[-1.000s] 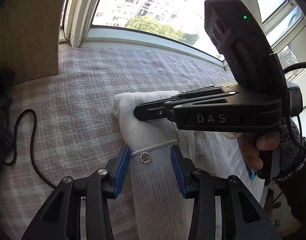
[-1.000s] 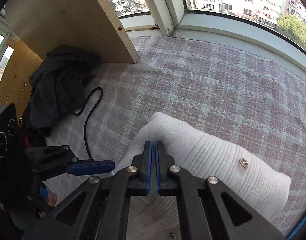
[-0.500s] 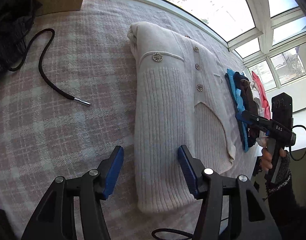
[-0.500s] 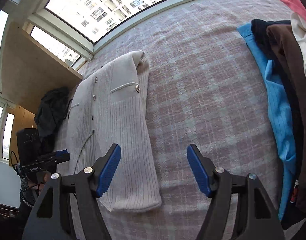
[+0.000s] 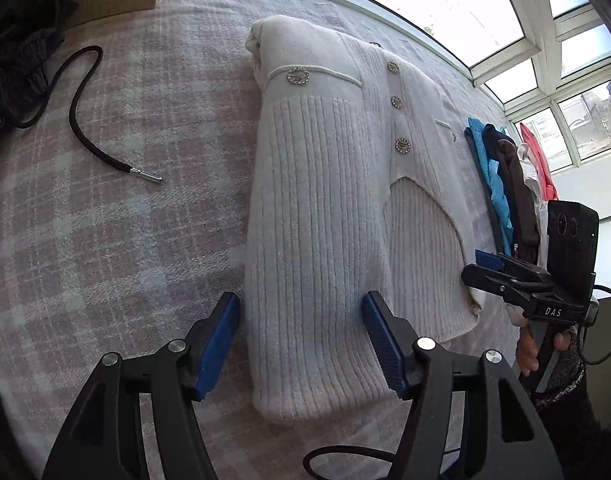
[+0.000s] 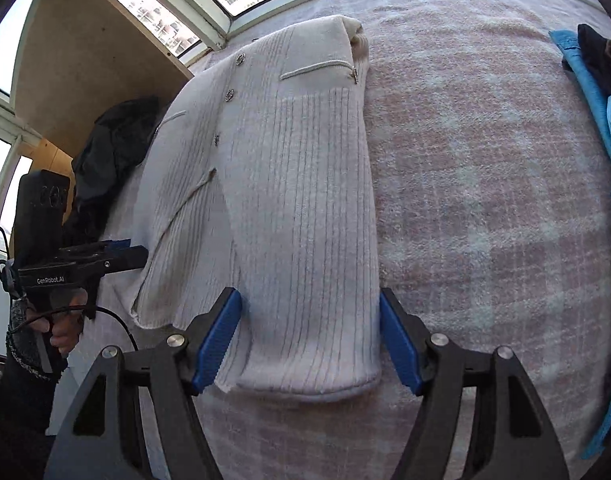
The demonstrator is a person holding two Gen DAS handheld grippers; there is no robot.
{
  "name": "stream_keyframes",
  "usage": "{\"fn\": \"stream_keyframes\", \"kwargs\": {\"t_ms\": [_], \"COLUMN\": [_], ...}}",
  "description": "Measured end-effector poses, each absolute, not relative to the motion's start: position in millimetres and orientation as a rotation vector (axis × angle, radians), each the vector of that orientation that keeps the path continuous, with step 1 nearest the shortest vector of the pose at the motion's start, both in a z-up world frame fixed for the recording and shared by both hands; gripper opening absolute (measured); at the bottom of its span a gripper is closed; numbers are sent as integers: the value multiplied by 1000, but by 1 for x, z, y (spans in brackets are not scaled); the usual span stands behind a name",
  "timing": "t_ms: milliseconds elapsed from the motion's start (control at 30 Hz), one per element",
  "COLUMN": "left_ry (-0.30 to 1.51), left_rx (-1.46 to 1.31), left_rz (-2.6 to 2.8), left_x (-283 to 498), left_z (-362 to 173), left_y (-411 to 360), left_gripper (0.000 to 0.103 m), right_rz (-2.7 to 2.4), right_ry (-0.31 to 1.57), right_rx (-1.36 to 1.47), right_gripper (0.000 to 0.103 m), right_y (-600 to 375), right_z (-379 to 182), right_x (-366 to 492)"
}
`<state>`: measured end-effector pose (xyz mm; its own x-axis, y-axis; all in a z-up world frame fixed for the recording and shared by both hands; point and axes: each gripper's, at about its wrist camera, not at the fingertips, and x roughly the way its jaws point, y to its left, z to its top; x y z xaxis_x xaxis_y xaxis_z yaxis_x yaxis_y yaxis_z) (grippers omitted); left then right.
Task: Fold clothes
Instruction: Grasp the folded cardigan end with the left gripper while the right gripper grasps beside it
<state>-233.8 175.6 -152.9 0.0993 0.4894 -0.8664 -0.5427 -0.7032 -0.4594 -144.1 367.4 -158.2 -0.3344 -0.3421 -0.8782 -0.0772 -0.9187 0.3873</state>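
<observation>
Left wrist view: the cream cardigan (image 5: 329, 208) lies flat on the checked blanket (image 5: 105, 240), filling the centre of the frame, both sleeves laid lengthwise over the buttoned front; the left gripper (image 5: 301, 344), at lower centre, stands wide apart with one sleeve cuff between its blue pads, nothing clasped; the right gripper (image 5: 481, 268), at right edge, shows side-on beside the hem, and its spread cannot be told here; a stack of folded clothes (image 5: 505, 184) lies at right, a black cord (image 5: 77, 120) at upper left. Right wrist view: the right gripper (image 6: 309, 340), lower centre, is spread wide about the other sleeve cuff, gripping nothing; a dark garment (image 6: 113, 140) sits at left. Judgement: sleeves are in; the crosswise fold appears in hand; next, both tools must close on the hem end and carry it evenly toward the collar.
</observation>
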Motion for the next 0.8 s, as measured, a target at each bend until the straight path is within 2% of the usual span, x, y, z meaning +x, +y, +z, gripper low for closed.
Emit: {"fn": "stream_keyframes", "kwargs": {"t_ms": [100,167,267,300,333,367,400,533,600,633,667,733,800], "left_ry": [112,150,211,228,233,243,253,274,268,262,250,167,61], "left_rx": [-1603,-1588,-1562,-1554,-1548,-1544,-1538,-1513,-1500,-1492,-1485,-1487,-1494], "left_rz": [1691,1683,1690,1690,1682,1682,1678,1670,1676,1675,1672,1640,1597], "left_x": [-228,-223,-216,-214,-213,-212,-212,-210,-209,-209,-209,-214,-221], "left_z": [-152,-151,-150,-149,-149,-149,-149,-148,-148,-147,-146,-142,-137], "left_y": [188,196,203,205,206,207,208,212,211,210,208,204,202], "left_gripper": [67,74,74,72,59,57,52,50,47,41,39,31,30], "right_rz": [-2386,-2388,-2381,-2373,-2365,-2357,-2345,-2315,-2325,-2330,-2327,-2321,-2314], "right_ry": [-407,-324,-345,-383,-421,-458,-497,-483,-425,-407,-430,-475,-519], "right_rx": [1709,1708,1689,1682,1675,1668,1661,1649,1655,1653,1635,1599,1563], "right_gripper": [70,70,67,66,58,49,48,53,51,38,30,26,25], "right_y": [346,334,333,337,341,345,350,349,343,340,338,335,332], "right_z": [-156,-156,-154,-154,-154,-153,-153,-154,-152,-150,-146,-138,-129], "right_x": [-149,-151,-154,-155,-157,-159,-160,-165,-169,-171,-174,-180,-186]}}
